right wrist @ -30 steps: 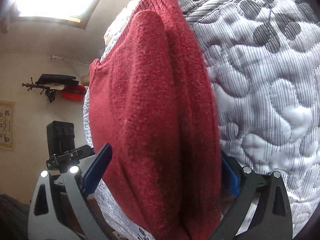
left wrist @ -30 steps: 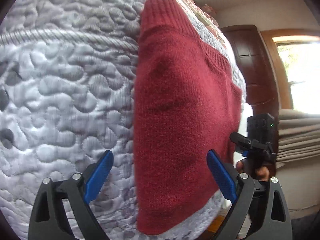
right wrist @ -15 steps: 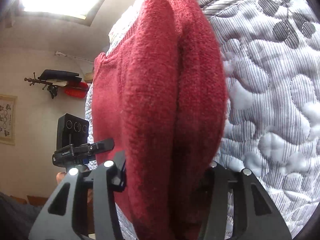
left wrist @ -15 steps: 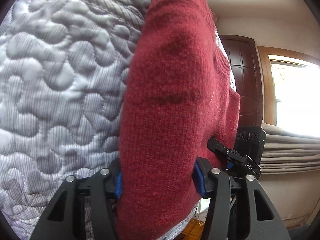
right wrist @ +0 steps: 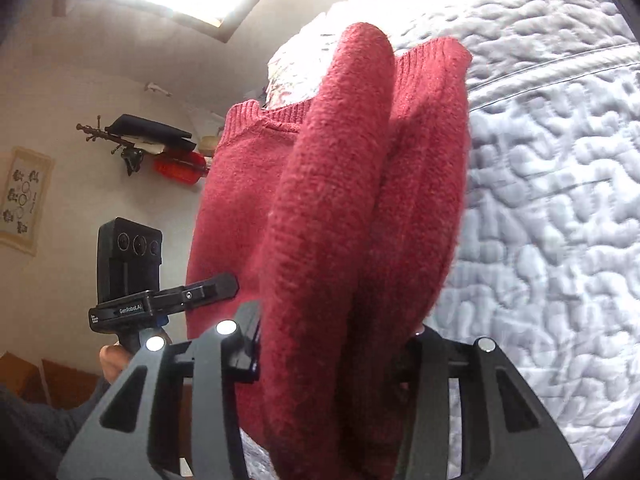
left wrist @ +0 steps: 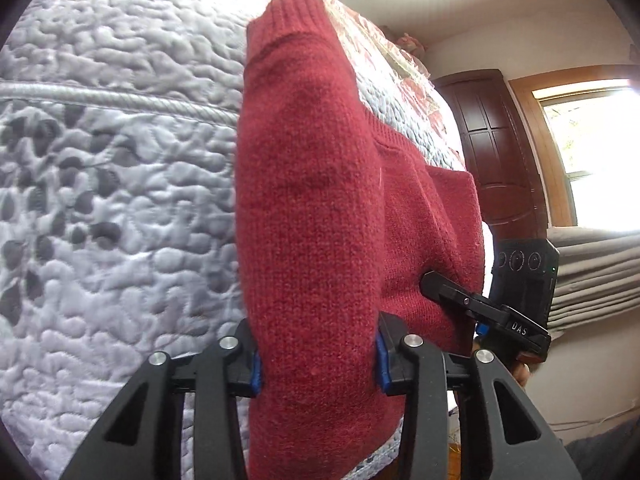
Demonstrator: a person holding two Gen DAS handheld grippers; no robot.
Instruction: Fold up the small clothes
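Note:
A dark red knitted sweater [left wrist: 320, 208] lies lengthwise on a grey quilted bedspread [left wrist: 112, 208], with its sleeves folded in. My left gripper [left wrist: 318, 364] is shut on the sweater's bottom hem at one corner, with the knit bunched between its blue pads. At the other hem corner my right gripper [right wrist: 336, 344] is shut on the sweater [right wrist: 344, 216], gripping a thick folded roll of fabric. Each gripper shows in the other's view: the right one [left wrist: 492, 312] in the left wrist view, the left one [right wrist: 168, 300] in the right wrist view.
The bedspread [right wrist: 552, 208] fills the outer side of both views. A dark wooden door [left wrist: 500, 152] and a bright window [left wrist: 596, 152] stand beyond the bed. A wall rack with dark and red items [right wrist: 156, 144] hangs on the other wall. A hand [right wrist: 116, 356] holds the left gripper.
Both grippers went from open around the hem to shut on it. They have since pulled back and lifted, so more of the sweater and bedspread shows.

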